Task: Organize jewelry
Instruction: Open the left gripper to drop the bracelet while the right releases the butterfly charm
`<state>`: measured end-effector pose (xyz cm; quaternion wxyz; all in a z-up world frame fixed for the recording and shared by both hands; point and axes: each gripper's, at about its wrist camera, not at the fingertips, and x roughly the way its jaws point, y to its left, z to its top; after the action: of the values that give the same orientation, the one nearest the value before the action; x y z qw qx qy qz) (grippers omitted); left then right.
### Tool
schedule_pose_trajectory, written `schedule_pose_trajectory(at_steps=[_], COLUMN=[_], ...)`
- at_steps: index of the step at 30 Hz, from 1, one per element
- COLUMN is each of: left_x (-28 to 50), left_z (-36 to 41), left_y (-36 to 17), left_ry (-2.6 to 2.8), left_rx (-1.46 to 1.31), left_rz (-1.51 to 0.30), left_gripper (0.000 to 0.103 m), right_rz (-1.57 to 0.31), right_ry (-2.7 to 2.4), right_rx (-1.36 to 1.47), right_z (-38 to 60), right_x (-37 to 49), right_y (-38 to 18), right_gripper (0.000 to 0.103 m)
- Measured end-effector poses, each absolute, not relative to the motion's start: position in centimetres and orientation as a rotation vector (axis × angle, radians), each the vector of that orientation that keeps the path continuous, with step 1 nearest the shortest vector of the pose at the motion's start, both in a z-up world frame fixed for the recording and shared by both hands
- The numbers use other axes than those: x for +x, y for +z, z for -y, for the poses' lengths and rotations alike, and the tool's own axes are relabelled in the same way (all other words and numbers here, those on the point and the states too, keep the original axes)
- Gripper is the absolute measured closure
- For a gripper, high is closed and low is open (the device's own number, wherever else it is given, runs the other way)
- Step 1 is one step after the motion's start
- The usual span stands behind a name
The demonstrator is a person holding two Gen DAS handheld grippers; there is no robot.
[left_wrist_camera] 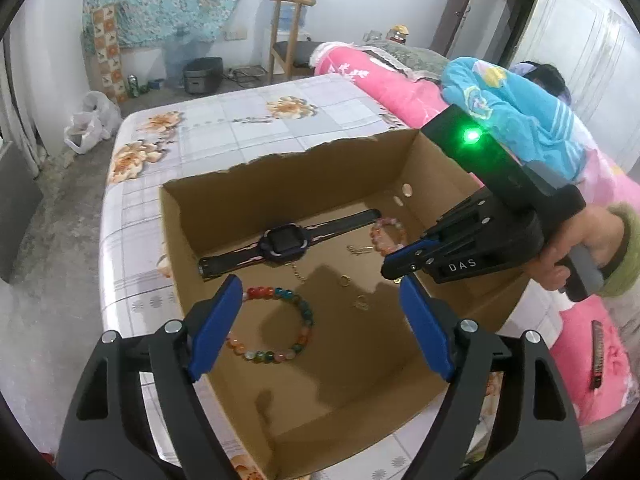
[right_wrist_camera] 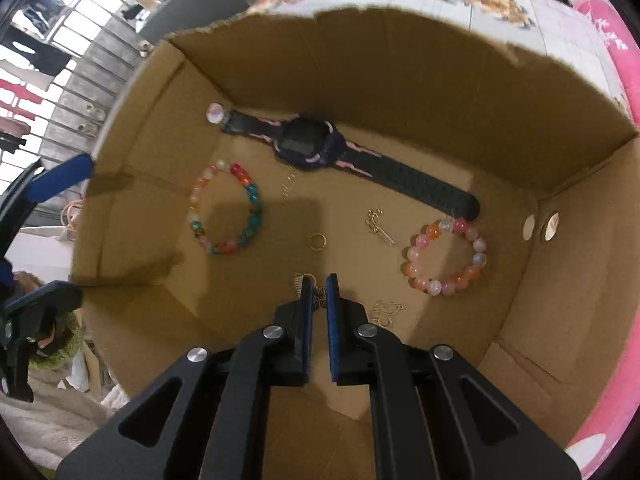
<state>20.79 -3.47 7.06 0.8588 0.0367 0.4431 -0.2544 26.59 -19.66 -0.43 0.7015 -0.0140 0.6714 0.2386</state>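
Observation:
An open cardboard box [left_wrist_camera: 280,168] [right_wrist_camera: 400,60] holds a dark smartwatch [left_wrist_camera: 286,242] [right_wrist_camera: 308,144], a multicoloured bead bracelet [left_wrist_camera: 298,320] [right_wrist_camera: 252,204], a pink-orange bead bracelet [left_wrist_camera: 386,232] [right_wrist_camera: 476,248], small gold rings [right_wrist_camera: 318,240] and gold pieces [right_wrist_camera: 378,226]. My left gripper [left_wrist_camera: 320,300] is open and empty above the box's near side. My right gripper [right_wrist_camera: 319,286] [left_wrist_camera: 394,270] reaches into the box, jaws nearly closed on a small gold piece [right_wrist_camera: 319,299] just above the floor.
The box stands on a table with a floral cloth [left_wrist_camera: 240,120]. A pink quilt [left_wrist_camera: 384,84] lies to the right, with a dark comb [left_wrist_camera: 596,354] on it. A wooden chair [left_wrist_camera: 286,40] stands behind the table.

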Motion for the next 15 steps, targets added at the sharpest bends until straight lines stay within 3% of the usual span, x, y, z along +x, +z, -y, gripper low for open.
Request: schedule_pose_trajectory(at_steps=[15], left_x=[19.8], left_z=[4.5], left_y=[5.8], left_ry=[-0.46], left_rx=[0.195], left_rz=[-0.909], left_gripper=[0.023], right_rz=[-1.493], right_ry=[0.498], right_rx=[0.006], right_z=[19.7], right_x=[26.3], right_y=[0.3], right_gripper=[0.095])
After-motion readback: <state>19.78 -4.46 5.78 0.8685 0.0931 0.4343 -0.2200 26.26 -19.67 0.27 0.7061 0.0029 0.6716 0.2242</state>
